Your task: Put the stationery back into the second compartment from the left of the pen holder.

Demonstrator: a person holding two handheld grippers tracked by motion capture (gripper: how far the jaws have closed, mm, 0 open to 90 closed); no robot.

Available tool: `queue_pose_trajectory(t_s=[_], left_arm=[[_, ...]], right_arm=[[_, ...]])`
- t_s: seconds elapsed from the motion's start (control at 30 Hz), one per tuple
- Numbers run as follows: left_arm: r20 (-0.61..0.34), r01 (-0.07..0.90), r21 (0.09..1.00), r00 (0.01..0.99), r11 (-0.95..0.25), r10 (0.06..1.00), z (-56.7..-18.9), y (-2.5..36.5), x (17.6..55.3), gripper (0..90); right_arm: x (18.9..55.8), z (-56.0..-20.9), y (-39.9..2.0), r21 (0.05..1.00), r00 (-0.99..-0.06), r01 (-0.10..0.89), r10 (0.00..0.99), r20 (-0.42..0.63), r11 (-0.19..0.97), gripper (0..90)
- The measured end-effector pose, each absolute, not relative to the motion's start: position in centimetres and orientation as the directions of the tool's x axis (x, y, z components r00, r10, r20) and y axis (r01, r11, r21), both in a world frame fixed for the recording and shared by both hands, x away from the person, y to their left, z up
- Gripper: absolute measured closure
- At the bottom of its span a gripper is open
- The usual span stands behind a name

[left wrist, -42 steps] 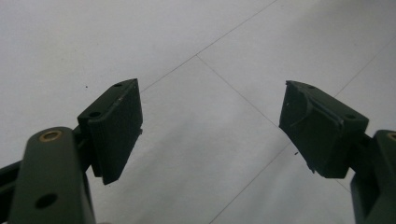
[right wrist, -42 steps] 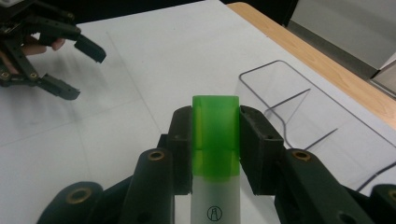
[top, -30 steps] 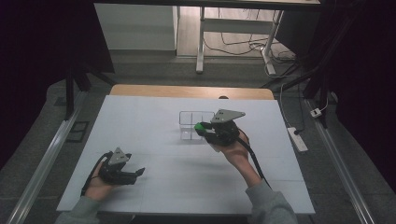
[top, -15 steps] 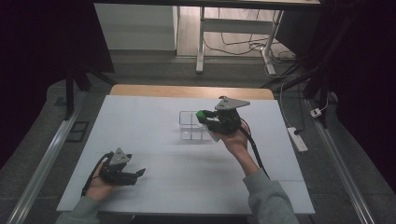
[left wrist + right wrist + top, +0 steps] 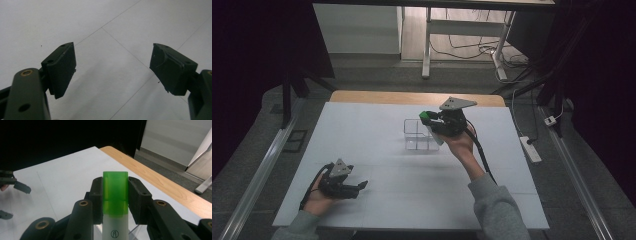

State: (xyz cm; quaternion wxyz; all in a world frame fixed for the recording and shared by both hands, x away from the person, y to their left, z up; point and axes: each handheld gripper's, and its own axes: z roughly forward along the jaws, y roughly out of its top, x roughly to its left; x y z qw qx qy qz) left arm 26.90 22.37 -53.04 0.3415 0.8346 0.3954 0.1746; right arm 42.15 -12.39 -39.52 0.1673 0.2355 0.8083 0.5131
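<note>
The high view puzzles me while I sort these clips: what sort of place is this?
Probably a lab or workshop recording bench: a white-covered table in a dark room, a power strip on the floor, and loose cables under a desk behind.

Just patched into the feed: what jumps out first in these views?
The bright green cap of a white marker-like tube stands out, clamped between the right gripper jaws, raised beside a clear plastic divided box mid-table. Near the front left edge of the white table, the left gripper rests low with its jaws open on nothing.
</note>
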Motion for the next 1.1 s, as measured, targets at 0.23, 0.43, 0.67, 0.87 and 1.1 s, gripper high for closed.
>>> queue_pose_trajectory(t_s=[0.23,0.43,0.67,0.87,1.1], left_arm=[[0.021,0.54,0.71,0.626,-0.452,0.78,-53.0,22.4,26.9,21.1],[0.018,0.538,0.712,0.628,-0.451,0.778,-53.0,22.4,26.9,21.2],[0.017,0.54,0.711,0.627,-0.451,0.779,-53.0,22.4,26.9,21.1],[0.019,0.54,0.711,0.625,-0.45,0.78,-53.0,22.5,26.9,21.1],[0.016,0.541,0.712,0.625,-0.448,0.78,-53.1,22.5,27.0,21.1]], right_arm=[[43.1,-39.0,-11.7,0.91,-0.829,0.218,0.558,-0.018,0.353,67.4],[43.9,-38.9,-11.0,0.911,-0.821,0.223,0.571,-0.017,0.347,67.4],[45.1,-39.0,-10.6,0.917,-0.814,0.237,0.58,0.007,0.321,67.4],[45.8,-39.4,-9.8,0.924,-0.814,0.243,0.581,0.029,0.294,67.4],[46.7,-39.7,-9.3,0.932,-0.811,0.259,0.582,0.066,0.255,67.4]])
